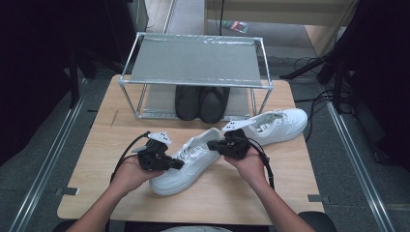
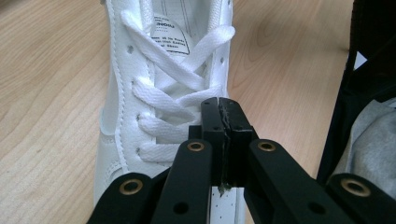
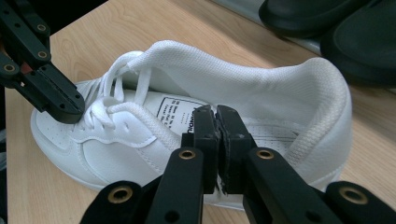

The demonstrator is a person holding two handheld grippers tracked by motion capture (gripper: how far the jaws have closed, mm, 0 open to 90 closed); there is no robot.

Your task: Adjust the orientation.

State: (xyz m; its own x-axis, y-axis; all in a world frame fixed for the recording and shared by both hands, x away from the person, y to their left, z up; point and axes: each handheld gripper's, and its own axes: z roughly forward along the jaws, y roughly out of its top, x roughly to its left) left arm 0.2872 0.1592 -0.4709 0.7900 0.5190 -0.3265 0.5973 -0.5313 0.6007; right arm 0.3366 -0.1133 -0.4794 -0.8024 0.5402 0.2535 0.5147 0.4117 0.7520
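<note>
A white lace-up sneaker [image 1: 189, 162] lies on the wooden table [image 1: 96, 159] with its toe toward the person. My left gripper [image 1: 179, 165] is over the lower laces [image 2: 163, 100] near the toe, jaws shut pad to pad with nothing seen between them. In the left gripper view its tips [image 2: 223, 108] hang just above the sneaker [image 2: 122, 116]. My right gripper [image 1: 211, 144] is at the heel end, jaws shut, and its tips [image 3: 217, 114] sit over the shoe's opening [image 3: 261, 93] by the printed insole label. The left gripper [image 3: 70, 108] touches the laces there.
A second white sneaker [image 1: 276, 124] lies at the right rear of the table. A metal shoe rack [image 1: 196, 60] stands at the back with a pair of black shoes [image 1: 202, 102] on its lower shelf. Bare wood lies on the left and in front.
</note>
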